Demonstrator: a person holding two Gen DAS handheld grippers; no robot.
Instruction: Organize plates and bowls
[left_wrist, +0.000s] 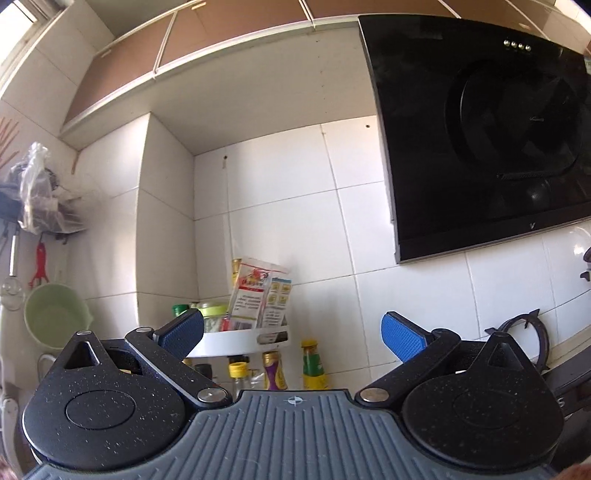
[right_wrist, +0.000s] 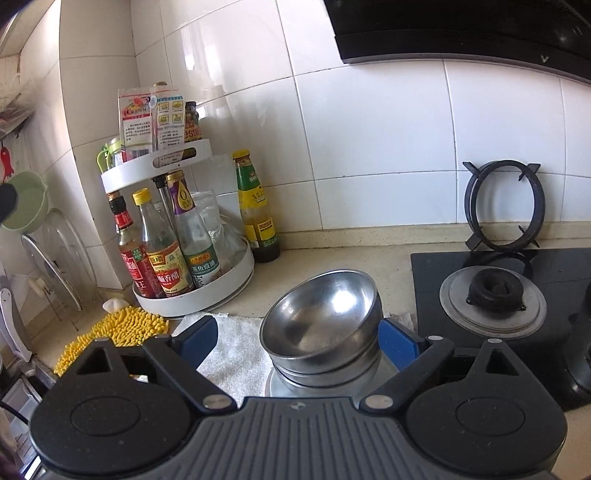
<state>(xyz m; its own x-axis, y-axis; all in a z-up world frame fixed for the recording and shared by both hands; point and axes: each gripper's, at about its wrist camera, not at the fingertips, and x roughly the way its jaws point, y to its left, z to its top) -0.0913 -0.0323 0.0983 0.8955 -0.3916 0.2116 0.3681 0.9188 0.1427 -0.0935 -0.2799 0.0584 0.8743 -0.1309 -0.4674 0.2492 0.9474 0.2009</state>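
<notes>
Bowl stack (right_wrist: 321, 332) dead ahead of right gripper (right_wrist: 299, 338), between spread fingers, top bowl tilted. Left gripper (left_wrist: 291, 334) spread, empty, aimed at wall; right nearer.

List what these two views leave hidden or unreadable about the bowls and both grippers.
- Right wrist view: the steel bowls are stacked, but the right gripper body cuts off the stack's base, so the count is unclear.
- Same view: contact between the right blue pad and the bowls cannot be told.
- Left wrist view: the left gripper points at the wall; no bowls visible.
</notes>
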